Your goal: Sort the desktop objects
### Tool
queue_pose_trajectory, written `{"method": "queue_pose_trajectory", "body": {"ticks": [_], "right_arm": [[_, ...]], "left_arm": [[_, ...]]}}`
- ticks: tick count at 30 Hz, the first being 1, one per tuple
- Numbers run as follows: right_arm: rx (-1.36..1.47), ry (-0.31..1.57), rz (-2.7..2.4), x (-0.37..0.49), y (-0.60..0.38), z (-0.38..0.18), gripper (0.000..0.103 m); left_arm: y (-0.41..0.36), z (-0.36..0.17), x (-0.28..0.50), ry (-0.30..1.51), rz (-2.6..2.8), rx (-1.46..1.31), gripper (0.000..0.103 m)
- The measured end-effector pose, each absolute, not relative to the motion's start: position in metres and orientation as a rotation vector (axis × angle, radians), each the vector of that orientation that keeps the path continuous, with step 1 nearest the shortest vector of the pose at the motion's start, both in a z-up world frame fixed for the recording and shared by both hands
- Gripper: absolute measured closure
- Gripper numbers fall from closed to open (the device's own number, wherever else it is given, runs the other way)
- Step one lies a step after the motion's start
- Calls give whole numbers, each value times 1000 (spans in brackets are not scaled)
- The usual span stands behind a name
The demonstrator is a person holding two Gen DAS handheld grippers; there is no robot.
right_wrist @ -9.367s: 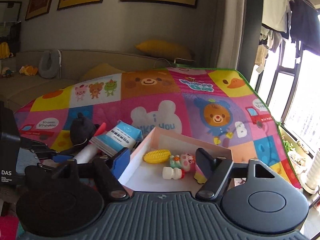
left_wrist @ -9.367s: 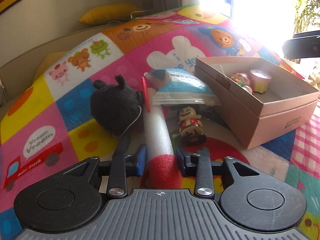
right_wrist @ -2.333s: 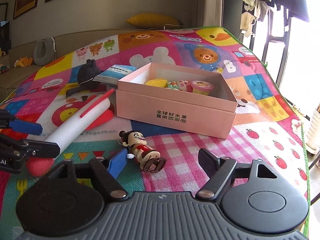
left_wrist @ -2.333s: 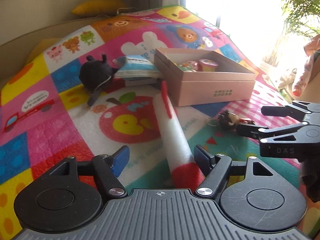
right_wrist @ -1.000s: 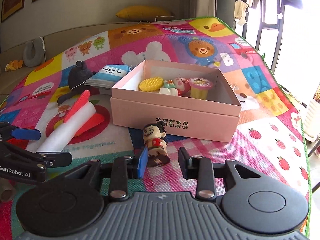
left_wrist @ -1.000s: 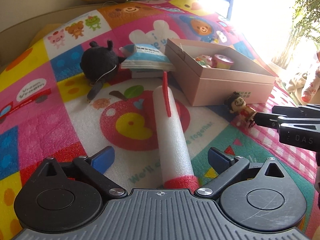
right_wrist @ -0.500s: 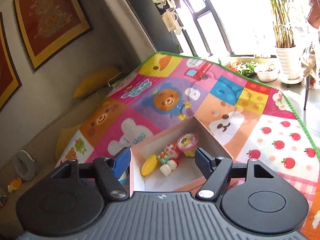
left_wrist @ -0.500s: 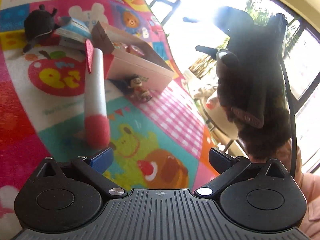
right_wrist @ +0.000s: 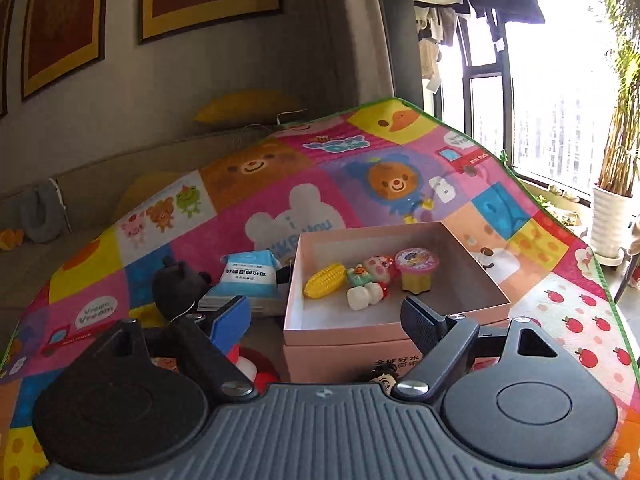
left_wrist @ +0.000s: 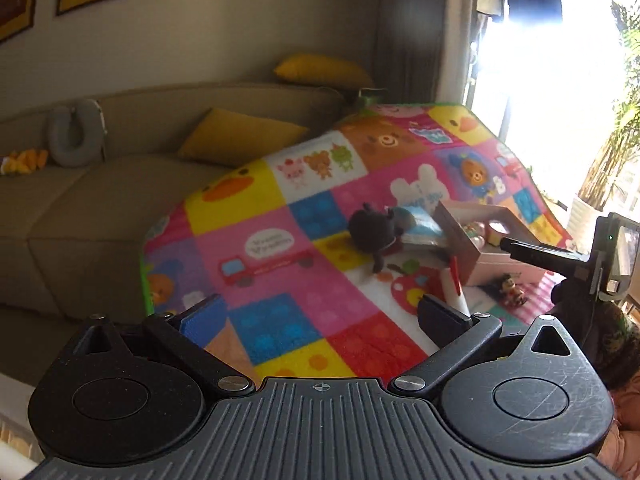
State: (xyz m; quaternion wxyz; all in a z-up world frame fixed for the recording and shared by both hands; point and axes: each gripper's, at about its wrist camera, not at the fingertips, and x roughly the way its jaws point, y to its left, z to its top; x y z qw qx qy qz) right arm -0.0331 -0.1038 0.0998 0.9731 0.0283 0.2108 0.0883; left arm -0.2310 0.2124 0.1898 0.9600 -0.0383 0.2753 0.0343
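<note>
Desktop objects lie sorted and unsorted around an open pink cardboard box (right_wrist: 394, 336) on a bright patchwork cartoon play mat (right_wrist: 280, 184). The right claw (right_wrist: 326, 320) hangs just before the box's near wall, its jaws opening and nothing between them. The left claw (left_wrist: 320, 316) stands wide apart and empty, well back from the box over the mat's red and blue squares. Inside the box sit a yellow plastic corn cob (right_wrist: 325, 279), a small white toy bottle (right_wrist: 365, 295), a pink-and-green cartoon figurine (right_wrist: 370, 270) and a yellow jelly cup with a purple lid (right_wrist: 417, 270). Just in front of the box's near wall lies a small black-haired doll figure (left_wrist: 512, 288), and beside it a white foam tube with red ends (left_wrist: 450, 290). Left of the box rest a blue-and-white tissue pack (right_wrist: 248, 276) and a black plush toy (right_wrist: 180, 284).
</note>
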Motion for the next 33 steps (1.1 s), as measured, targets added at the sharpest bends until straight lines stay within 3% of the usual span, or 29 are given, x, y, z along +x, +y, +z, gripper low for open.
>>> {"method": "queue_pose_trajectory", "body": {"ticks": [5,17,21,24,25,26,31,33], "right_arm": [[-1,442,228,-37,-109,94,17],[-205,566,246,-23,-161,43,18],[-274,593,308,-14,-145,34,42],[-274,618,308,5,-139,29,47],[-274,636,319,10,-138,27,62],[-266,665,338,14,-138,26,69],[-221,682,382,-4,-154,32,73],[-202,688,386,-14,-163,35,73]], "left_arm": [[185,196,-222,526,0,-2,0],[107,55,-109,651,-211,-145,0],[81,39,-84,659,-226,-163,0],[63,36,-74,654,-211,-141,0],[58,36,-73,658,-221,-140,0],[54,35,-72,662,-229,-138,0],[32,29,-61,683,-180,-49,1],[30,25,-54,691,-151,-33,13]]}}
